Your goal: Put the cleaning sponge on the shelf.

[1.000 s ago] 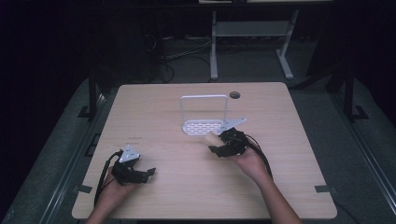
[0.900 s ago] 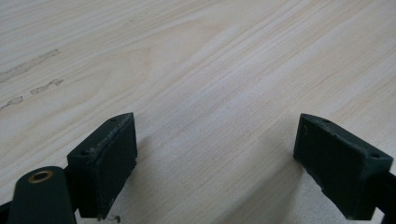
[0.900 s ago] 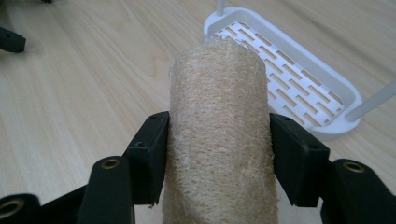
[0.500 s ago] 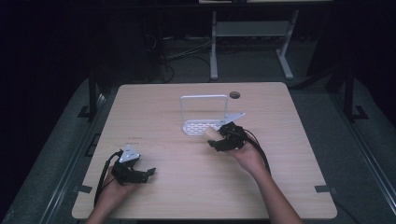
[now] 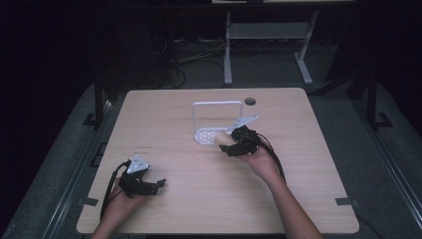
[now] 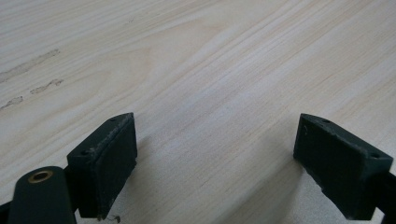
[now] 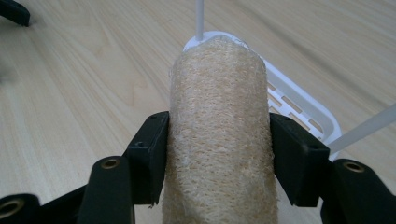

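Note:
A beige loofah sponge (image 7: 218, 140) is clamped between the two black jaws of my right gripper (image 7: 218, 161), its far end reaching over the rim of a white slotted tray (image 7: 299, 109). From above, the right gripper (image 5: 230, 147) holds the loofah (image 5: 222, 139) at the front edge of the white tray (image 5: 205, 135), which has an upright wire handle (image 5: 217, 104). My left gripper (image 5: 155, 185) rests low on the wooden table (image 5: 174, 114) near the front left, jaws wide apart with bare wood between them; its pads (image 6: 105, 163) stand just above the surface.
A round cable hole (image 5: 250, 101) lies at the table's far edge behind the tray. A black cable trails from each gripper toward the person's forearms. A metal stand (image 5: 266, 35) sits on the dark floor beyond the table.
The right gripper with the loofah has edged left and slightly toward me along the tray's front. The left gripper has stayed put.

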Motion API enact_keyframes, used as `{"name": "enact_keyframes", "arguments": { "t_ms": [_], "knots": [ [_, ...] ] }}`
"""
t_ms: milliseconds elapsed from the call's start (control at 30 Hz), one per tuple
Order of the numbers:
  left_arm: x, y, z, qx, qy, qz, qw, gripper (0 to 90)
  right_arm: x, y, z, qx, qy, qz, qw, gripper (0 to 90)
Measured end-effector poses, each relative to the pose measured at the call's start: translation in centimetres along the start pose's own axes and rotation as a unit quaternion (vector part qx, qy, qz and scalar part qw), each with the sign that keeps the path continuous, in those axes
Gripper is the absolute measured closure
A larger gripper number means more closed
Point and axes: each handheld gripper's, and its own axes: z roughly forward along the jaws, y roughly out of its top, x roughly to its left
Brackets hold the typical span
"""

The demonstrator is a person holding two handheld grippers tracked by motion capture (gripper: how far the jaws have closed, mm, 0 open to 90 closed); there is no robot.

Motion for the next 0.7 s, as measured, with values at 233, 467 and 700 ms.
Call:
{"name": "enact_keyframes", "arguments": {
  "t_ms": [233,467,700],
  "knots": [
    [0.0,0.0,0.0,0.0,0.0,0.0,1.0,13.0,-0.2,0.5,0.3,-0.004,-0.004,0.002,1.0,40.9],
    [0.0,0.0,0.0,0.0,0.0,0.0,1.0,13.0,-0.3,1.2,0.8,-0.004,-0.005,-0.001,1.0,40.9],
    [0.0,0.0,0.0,0.0,0.0,0.0,1.0,12.9,-0.4,1.9,1.5,-0.003,-0.007,-0.002,1.0,40.9]
  ]
}}
